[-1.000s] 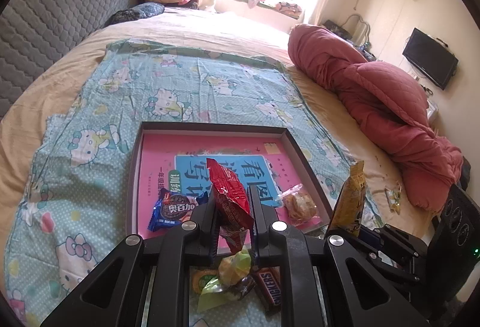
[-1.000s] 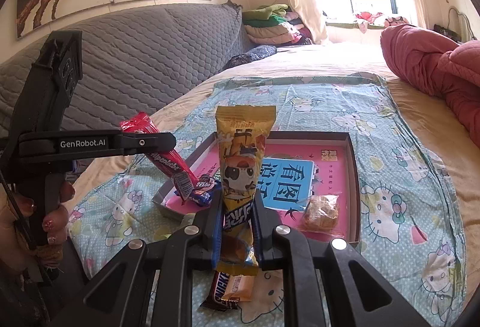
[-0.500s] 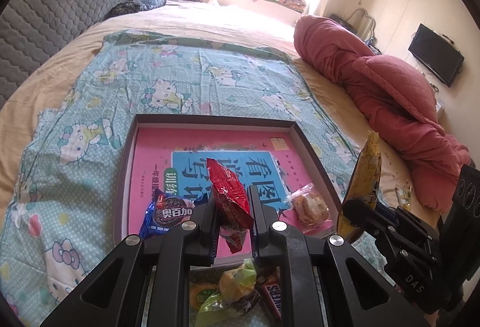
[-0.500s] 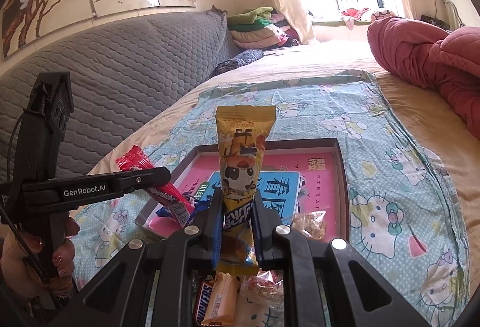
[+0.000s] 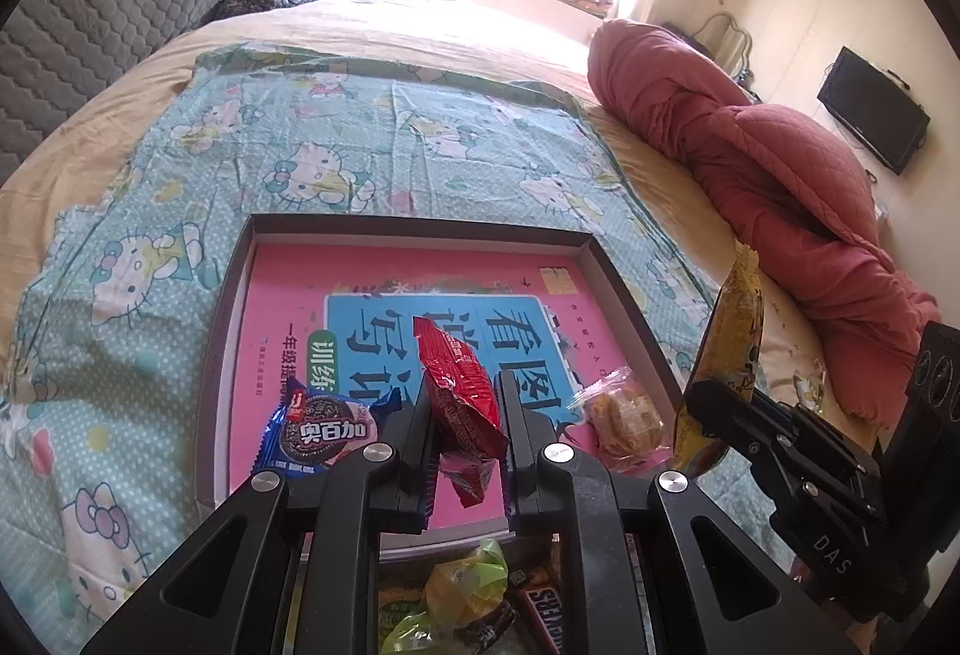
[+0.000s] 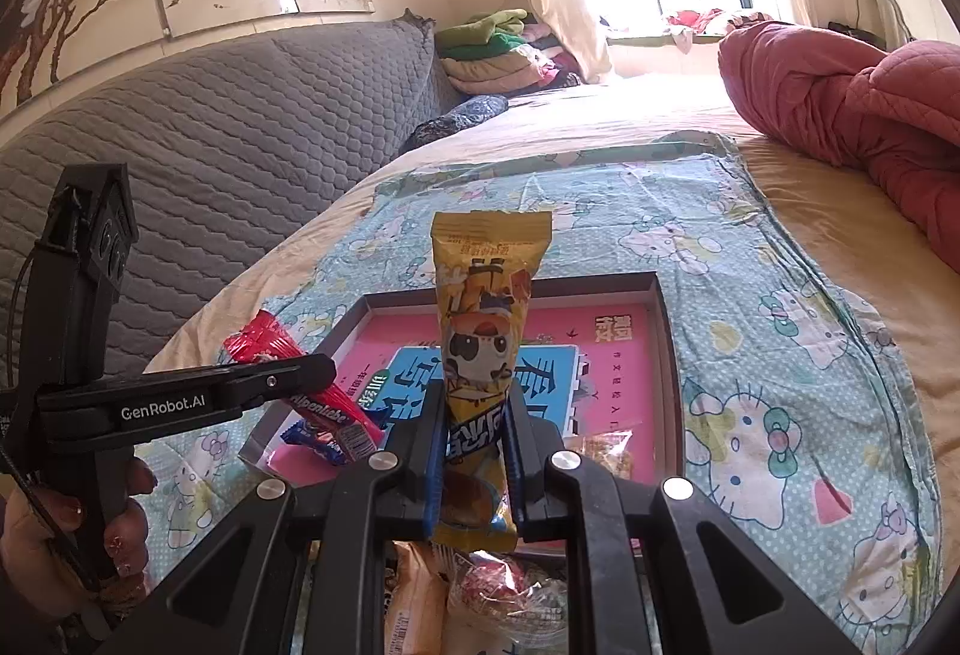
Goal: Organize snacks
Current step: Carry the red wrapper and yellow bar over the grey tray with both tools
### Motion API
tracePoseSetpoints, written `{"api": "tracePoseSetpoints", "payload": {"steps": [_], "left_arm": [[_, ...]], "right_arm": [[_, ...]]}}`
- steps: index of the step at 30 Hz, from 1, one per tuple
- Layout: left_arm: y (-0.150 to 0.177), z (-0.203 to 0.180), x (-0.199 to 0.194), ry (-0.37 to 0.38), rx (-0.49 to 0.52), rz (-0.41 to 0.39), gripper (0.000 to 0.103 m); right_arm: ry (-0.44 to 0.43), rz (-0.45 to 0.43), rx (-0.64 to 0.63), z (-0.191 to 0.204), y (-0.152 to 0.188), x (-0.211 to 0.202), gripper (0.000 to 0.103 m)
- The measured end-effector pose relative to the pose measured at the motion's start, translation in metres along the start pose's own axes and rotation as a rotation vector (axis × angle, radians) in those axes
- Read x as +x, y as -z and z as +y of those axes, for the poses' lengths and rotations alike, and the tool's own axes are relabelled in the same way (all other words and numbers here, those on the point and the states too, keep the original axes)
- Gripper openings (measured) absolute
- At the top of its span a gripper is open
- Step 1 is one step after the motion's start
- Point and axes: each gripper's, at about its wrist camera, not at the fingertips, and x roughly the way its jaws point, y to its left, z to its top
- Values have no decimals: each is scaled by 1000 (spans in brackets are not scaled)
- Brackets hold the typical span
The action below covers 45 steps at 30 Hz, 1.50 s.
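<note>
My left gripper [image 5: 462,409] is shut on a red Alpenliebe candy packet [image 5: 459,391], held above the near part of a shallow box tray [image 5: 414,229] with a pink and blue book cover inside. My right gripper [image 6: 477,415] is shut on a tall yellow snack packet [image 6: 486,337], held upright over the tray's near edge [image 6: 510,289]. In the tray lie a blue Oreo pack [image 5: 321,430] and a clear bag of biscuits [image 5: 624,415]. The yellow packet also shows in the left wrist view [image 5: 729,355], the red packet in the right wrist view [image 6: 312,397].
More loose snacks lie under the grippers: a green-yellow candy [image 5: 462,589], a Snickers bar [image 5: 543,613], an orange bar [image 6: 414,601]. The tray sits on a Hello Kitty sheet [image 5: 336,138] on a bed. A red quilt [image 5: 768,169] lies right, a grey headboard [image 6: 240,144] left.
Both grippers have moved forward over the tray with their packets still held; the tray looks larger and closer. The right gripper has come nearer to the left one.
</note>
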Motion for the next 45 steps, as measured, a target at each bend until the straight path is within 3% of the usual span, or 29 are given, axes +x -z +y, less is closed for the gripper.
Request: {"api": "tracePoseSetpoints", "payload": {"steps": [19, 45], "left_arm": [[14, 18, 21, 27, -37, 36, 17], [28, 58, 16, 67, -70, 59, 21]], "right_arm": [[29, 48, -5, 3, 3, 22, 17], [157, 170, -10, 10, 12, 58, 17]]}}
